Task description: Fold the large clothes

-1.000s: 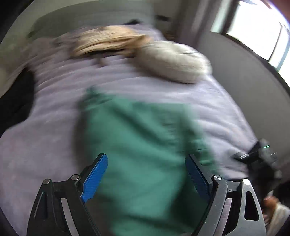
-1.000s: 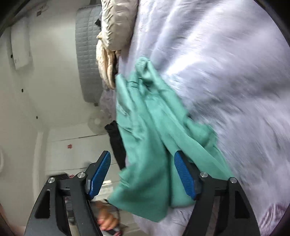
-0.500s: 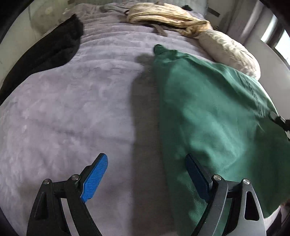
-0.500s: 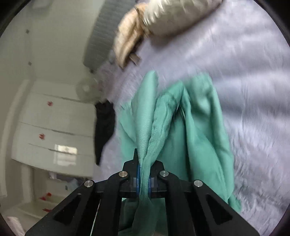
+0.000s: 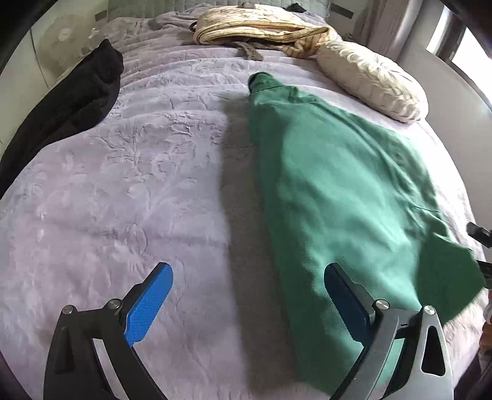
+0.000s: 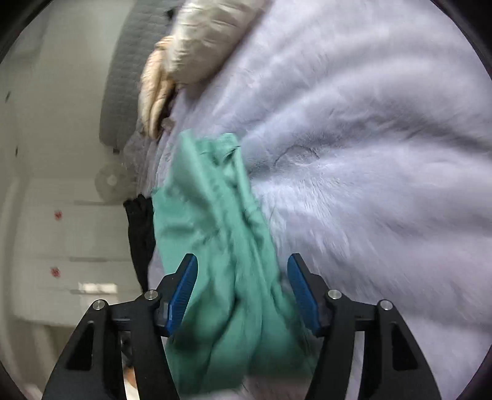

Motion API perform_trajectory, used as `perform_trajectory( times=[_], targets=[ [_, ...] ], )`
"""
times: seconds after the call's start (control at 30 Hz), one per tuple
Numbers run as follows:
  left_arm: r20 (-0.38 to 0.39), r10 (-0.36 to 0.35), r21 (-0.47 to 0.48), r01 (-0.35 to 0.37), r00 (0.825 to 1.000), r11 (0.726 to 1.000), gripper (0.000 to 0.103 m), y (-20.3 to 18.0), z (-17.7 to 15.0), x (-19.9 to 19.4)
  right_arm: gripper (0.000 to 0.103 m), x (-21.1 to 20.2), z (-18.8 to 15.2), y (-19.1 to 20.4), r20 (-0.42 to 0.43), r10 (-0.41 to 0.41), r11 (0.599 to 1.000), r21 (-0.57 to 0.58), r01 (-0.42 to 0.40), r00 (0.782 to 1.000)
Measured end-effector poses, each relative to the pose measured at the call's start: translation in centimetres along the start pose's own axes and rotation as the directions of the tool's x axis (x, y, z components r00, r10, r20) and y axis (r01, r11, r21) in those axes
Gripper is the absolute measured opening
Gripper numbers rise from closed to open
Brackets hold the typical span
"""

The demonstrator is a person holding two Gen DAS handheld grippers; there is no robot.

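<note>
Item: green garment (image 5: 335, 190), large, soft cotton-like weave. Location: on the lilac plush blanket (image 5: 129, 172) covering the bed, lying long and narrow from near the head end down to the foot edge, toward the bed's right side. Condition: doubled lengthwise, I judge; its left edge runs fairly straight, its right edge is rumpled and flares toward the near right corner. From my right-hand camera the same cloth (image 6: 215, 246) shows bunched ridges along its length.

Item: my left claw (image 5: 246, 304). Spread wide and opening; nothing is gripped. One finger hovers over bare blanket, the other over the garment's near end.

Item: my right claw (image 6: 241, 289). Jaws opening, with a thick fold of the garment between them; the pads do not press on it, so I count the cloth as let go.

Step in hand, as I judge it: the lengthwise fold has been laid and released; the crosswise fold is not yet made.

Next move calls for: smoothing the ridged right edge, then pinching both near corners at the foot edge and carrying them toward the head end, keeping the layers aligned.

Surroundings: cream cushion (image 5: 372, 80) near the right edge by the head; beige bundled cloth (image 5: 261, 27) at the head edge; black garment (image 5: 70, 101) draped along the left edge.
</note>
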State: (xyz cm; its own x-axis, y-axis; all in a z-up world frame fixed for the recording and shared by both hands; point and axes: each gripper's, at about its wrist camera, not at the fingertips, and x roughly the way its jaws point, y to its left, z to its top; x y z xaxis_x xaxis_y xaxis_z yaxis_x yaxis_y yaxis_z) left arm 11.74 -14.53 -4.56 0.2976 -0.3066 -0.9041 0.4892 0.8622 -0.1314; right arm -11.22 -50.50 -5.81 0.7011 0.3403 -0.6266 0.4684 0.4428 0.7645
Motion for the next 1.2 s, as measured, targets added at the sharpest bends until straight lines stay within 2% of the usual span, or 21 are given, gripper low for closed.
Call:
perform_trajectory(
  times=[0.1,0.2,0.23,0.27,0.3,0.33,0.4,0.5,0.53,0.6,0.67,0.87,1.0,1.07,1.13,1.2],
  targets=[
    [-0.006,-0.063,-0.010,0.063,0.998,0.998,0.099,-0.9,-0.5,-1.2,0.065,-2.8,-2.0,2.7,0.041,-0.003,0.992,-0.126,0.008,0.999],
    [-0.025,-0.098,0.024,0.099,0.995,0.995,0.099,-2.9,-1.1,-0.9,0.064,-1.7,-3.2,5.2,-0.020,-0.031,0.970,-0.242,0.025,0.999],
    [-0.035,-0.088,0.044,0.090,0.995,0.995,0.099,-3.4,-1.5,-0.5,0.058,-0.8,-3.7,5.8,-0.047,-0.053,0.961,-0.274,0.038,0.997],
    [-0.051,-0.077,0.064,0.080,0.996,0.995,0.099,-3.9,-2.0,0.0,0.031,0.2,-4.2,6.2,-0.085,-0.083,0.952,-0.300,0.054,0.993],
    [-0.069,-0.066,0.075,0.071,0.995,0.995,0.099,-4.0,-2.6,0.5,0.011,0.8,-4.8,6.1,-0.112,-0.098,0.952,-0.300,0.060,0.989],
    [-0.082,-0.061,0.079,0.067,0.995,0.995,0.099,-3.8,-3.0,0.9,0.007,0.6,-5.5,5.5,-0.120,-0.102,0.957,-0.283,0.064,0.988],
    [-0.102,-0.100,0.052,0.105,0.990,0.993,0.099,-2.7,-4.2,1.4,0.007,0.5,-6.2,3.9,-0.099,-0.120,0.969,-0.230,0.095,0.988],
    [-0.106,-0.158,0.024,0.161,0.982,0.987,0.100,-1.3,-5.2,1.9,0.007,0.8,-6.7,-0.5,-0.074,-0.194,0.976,-0.117,0.184,0.978],
    [-0.104,-0.171,0.033,0.175,0.980,0.984,0.100,-1.1,-5.4,2.0,0.006,1.1,-7.0,-2.7,-0.094,-0.198,0.980,-0.054,0.193,0.976],
    [-0.097,-0.172,0.072,0.179,0.980,0.981,0.100,-1.3,-5.8,2.0,0.001,1.4,-7.4,-4.3,-0.104,-0.158,0.987,0.010,0.160,0.982],
    [-0.079,-0.161,0.112,0.169,0.984,0.979,0.100,-1.6,-6.0,2.0,0.001,1.0,-8.0,-4.3,-0.091,-0.164,0.986,0.011,0.165,0.982],
    [-0.076,-0.146,0.139,0.156,0.986,0.978,0.100,-1.2,-6.1,0.0,0.002,-0.2,-8.8,-2.4,-0.064,-0.225,0.974,0.017,0.227,0.972],
    [-0.088,-0.143,0.132,0.154,0.986,0.979,0.100,0.0,-6.4,-0.7,0.007,-0.3,-9.4,-1.5,-0.044,-0.292,0.956,0.020,0.293,0.955],
    [-0.103,-0.114,0.127,0.127,0.988,0.984,0.100,0.6,-6.7,-0.4,0.007,-0.6,-10.1,-1.3,-0.033,-0.313,0.948,0.047,0.314,0.949],
    [-0.129,-0.077,0.121,0.093,0.989,0.988,0.100,1.3,-7.2,0.1,0.007,-1.1,-10.8,-1.4,-0.025,-0.319,0.944,0.077,0.320,0.947],
    [-0.140,-0.077,0.097,0.091,0.987,0.991,0.100,2.1,-7.7,0.0,0.007,-1.8,-11.7,-0.8,0.000,-0.323,0.943,0.086,0.321,0.947]
  ],
)
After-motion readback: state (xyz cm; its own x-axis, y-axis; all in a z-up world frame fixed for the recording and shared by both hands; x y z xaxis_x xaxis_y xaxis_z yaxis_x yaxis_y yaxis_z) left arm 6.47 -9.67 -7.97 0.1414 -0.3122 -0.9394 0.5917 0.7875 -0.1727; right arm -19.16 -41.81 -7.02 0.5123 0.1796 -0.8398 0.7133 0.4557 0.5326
